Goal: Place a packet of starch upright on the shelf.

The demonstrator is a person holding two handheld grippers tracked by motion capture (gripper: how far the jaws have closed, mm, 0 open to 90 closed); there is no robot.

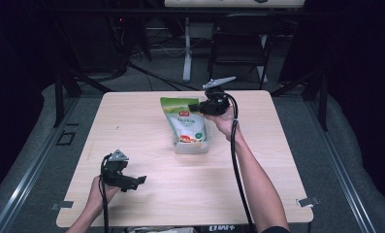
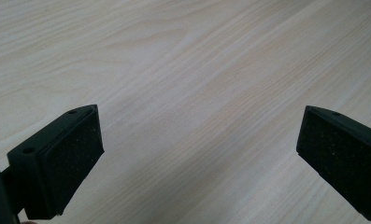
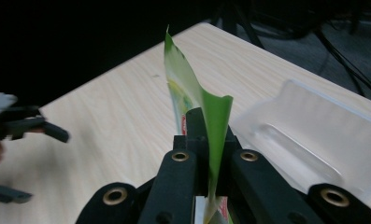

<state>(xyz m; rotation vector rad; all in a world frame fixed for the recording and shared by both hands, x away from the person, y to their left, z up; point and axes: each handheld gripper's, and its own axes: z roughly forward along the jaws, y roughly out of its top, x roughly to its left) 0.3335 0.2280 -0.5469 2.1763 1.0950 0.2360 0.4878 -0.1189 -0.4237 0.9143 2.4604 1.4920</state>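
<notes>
A green and white food pouch (image 1: 187, 127) lies lengthwise in a clear plastic tray (image 1: 192, 147) at the back middle of the wooden table (image 1: 190, 189). My right gripper (image 1: 196, 107) comes in from the right and is shut on the pouch's green top edge. In the right gripper view that green edge (image 3: 192, 93) stands up, pinched between the jaws of the right gripper (image 3: 206, 140), with the clear tray (image 3: 309, 135) to its right. My left gripper (image 1: 139, 180) rests near the front left of the table, open. In its own view the left gripper (image 2: 199, 149) holds its pads wide apart over bare wood.
A folding chair (image 1: 241, 41) and a white desk leg (image 1: 186, 48) stand on the floor behind the table, among cables. Dark curtains close off both sides. In the right gripper view the left gripper (image 3: 29, 126) shows blurred at the left edge.
</notes>
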